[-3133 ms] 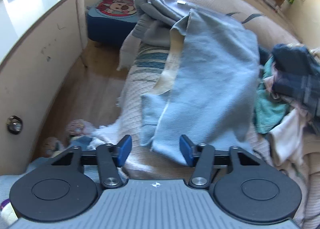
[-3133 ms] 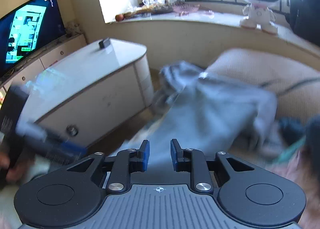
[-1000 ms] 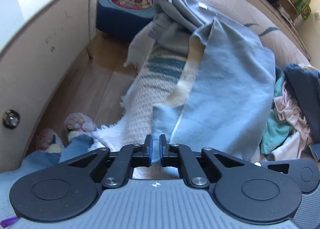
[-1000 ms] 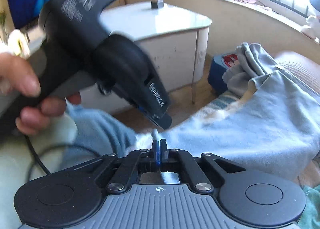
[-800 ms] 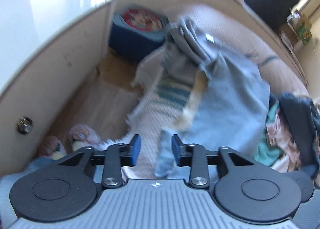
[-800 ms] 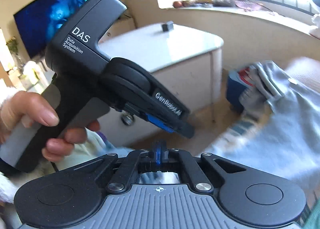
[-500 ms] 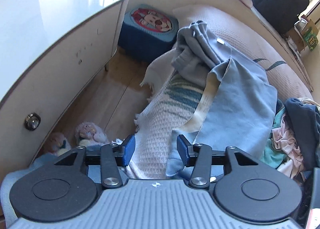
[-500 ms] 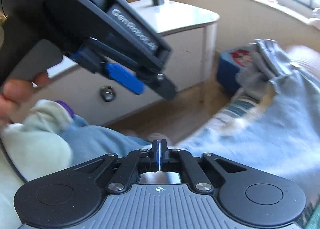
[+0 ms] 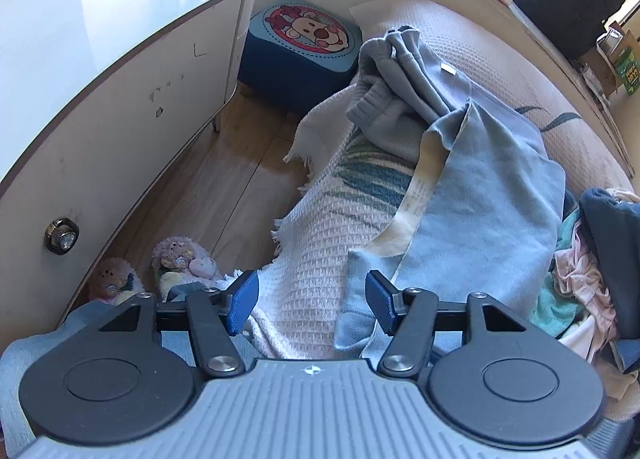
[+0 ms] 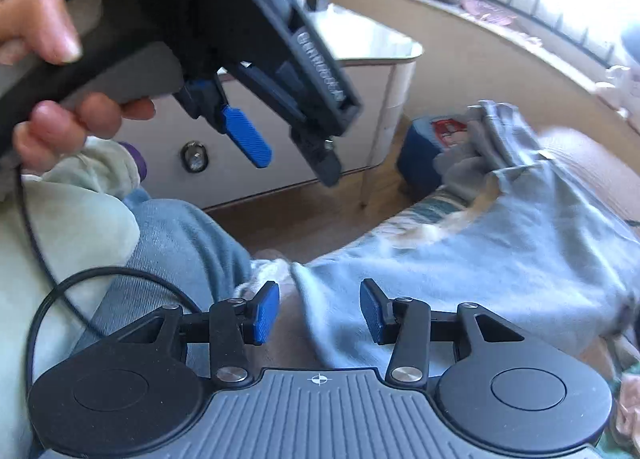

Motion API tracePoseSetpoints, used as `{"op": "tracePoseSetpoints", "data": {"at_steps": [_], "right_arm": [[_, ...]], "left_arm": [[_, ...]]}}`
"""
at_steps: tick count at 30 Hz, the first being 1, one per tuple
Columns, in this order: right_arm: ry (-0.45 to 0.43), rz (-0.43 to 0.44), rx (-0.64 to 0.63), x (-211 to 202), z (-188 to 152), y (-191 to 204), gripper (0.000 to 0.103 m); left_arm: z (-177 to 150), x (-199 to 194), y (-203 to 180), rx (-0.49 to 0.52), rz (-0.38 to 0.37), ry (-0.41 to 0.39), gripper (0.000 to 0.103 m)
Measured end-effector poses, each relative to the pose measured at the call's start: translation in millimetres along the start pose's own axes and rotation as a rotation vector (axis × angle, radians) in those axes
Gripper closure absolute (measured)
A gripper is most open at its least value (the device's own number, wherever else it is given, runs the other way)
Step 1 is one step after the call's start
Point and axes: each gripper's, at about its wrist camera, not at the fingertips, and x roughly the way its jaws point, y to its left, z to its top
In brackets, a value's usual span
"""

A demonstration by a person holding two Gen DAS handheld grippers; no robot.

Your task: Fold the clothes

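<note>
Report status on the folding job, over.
Both hand-held grippers, left and right, opening, gripping nothing. Blue garment lies unfolded on the couch. Nothing in the way.

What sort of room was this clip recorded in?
Most likely a home living room: a sofa under a woven throw carries a light blue garment and a pile of clothes, with a white cabinet, a wooden floor and plush slippers alongside.

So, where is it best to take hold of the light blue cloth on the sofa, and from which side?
Probably at its near bottom corner, coming from above on the near side. That edge lies loose on the white cover, while the far end is bunched up.
</note>
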Motion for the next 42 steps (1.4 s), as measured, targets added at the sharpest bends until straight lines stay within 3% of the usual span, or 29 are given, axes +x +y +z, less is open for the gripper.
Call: {"op": "tracePoseSetpoints", "data": {"at_steps": [2,3,6,8,11,14,21,26,28,31,35,38,42], "right_arm": [[0.040,-0.021,-0.023,16,3,1,0.085],[0.050,-0.037,-0.017,19,3,0,0.101],[0.008,-0.031,0.067,8,6,-13,0.101],[-0.056,0.042,0.170,-10,10,-26,0.101],[-0.104,0.075,0.196,-19,20,-29,0.101],[-0.086,0.081,0.195,-5,24,-25,0.101],[0.061,0.108,0.206,47,12,-18,0.100],[0.073,0.120,0.198,49,3,-27,0.093],[0.046,0.129,0.172,33,5,-26,0.075],[-0.028,0.123,0.114,-7,10,-37,0.060],[-0.123,0.056,0.122,-51,25,-91,0.060],[-0.166,-0.029,0.080,-59,36,-142,0.060],[-0.095,-0.084,0.044,-27,55,-212,0.060]], "left_arm": [[-1,-1,1,-0.001,0.004,-0.003,0.046],[-2,-2,2,-0.001,0.006,-0.005,0.046],[-1,-1,3,0.000,0.014,-0.004,0.045],[1,1,4,-0.003,0.021,-0.002,0.045],[3,1,6,-0.013,0.018,-0.009,0.044],[4,0,10,-0.034,0.023,-0.015,0.042],[2,8,16,-0.057,0.037,0.025,0.042],[1,23,2,-0.006,0.053,0.065,0.039],[0,27,1,-0.006,0.054,0.074,0.039],[-1,29,3,-0.012,0.056,0.083,0.035],[-2,36,-3,0.017,0.040,0.121,0.031],[-4,42,-13,0.060,0.034,0.150,0.029],[-8,51,-18,0.055,0.028,0.207,0.027]]}}
